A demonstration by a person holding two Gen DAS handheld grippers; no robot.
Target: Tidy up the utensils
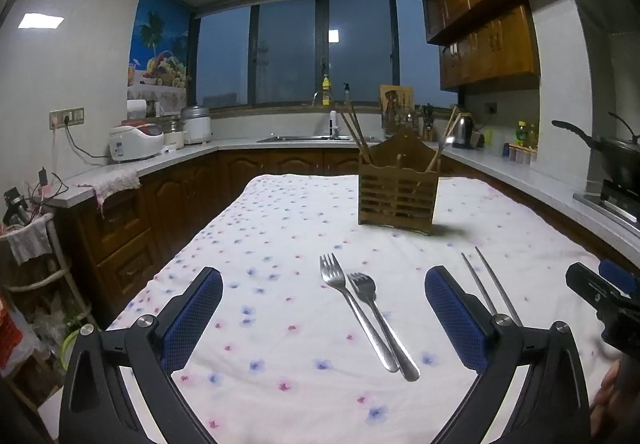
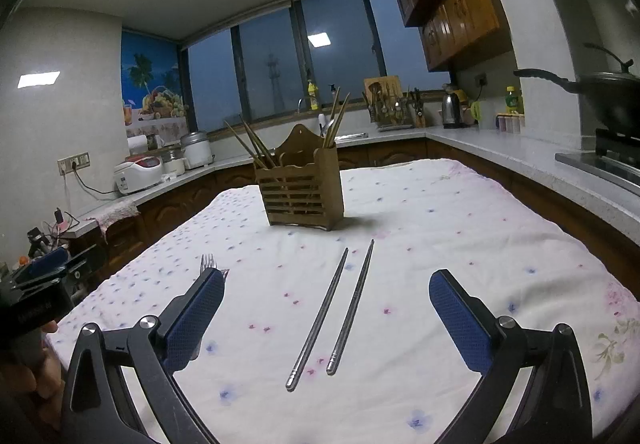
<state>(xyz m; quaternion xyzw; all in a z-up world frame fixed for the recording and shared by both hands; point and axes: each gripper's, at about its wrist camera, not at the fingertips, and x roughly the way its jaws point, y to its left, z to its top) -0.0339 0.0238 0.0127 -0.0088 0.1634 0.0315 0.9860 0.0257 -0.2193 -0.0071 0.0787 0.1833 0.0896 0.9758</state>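
Two steel forks [image 1: 366,314] lie side by side on the flowered tablecloth [image 1: 280,244], between the fingers of my open, empty left gripper [image 1: 322,284]. A pair of steel chopsticks [image 2: 334,312] lies between the fingers of my open, empty right gripper [image 2: 326,290]; it also shows in the left wrist view [image 1: 490,286]. A wooden slatted utensil holder [image 1: 396,187] stands farther back on the table with wooden chopsticks in it; it also shows in the right wrist view [image 2: 300,189]. In the right wrist view only the fork tines [image 2: 210,264] show behind the left finger.
The table stands in a kitchen with counters on three sides. A rice cooker [image 1: 136,141] is at the left, a sink [image 1: 312,137] at the back, a kettle [image 1: 464,131] and a wok [image 1: 616,155] at the right. The other gripper [image 1: 600,296] is at the right edge.
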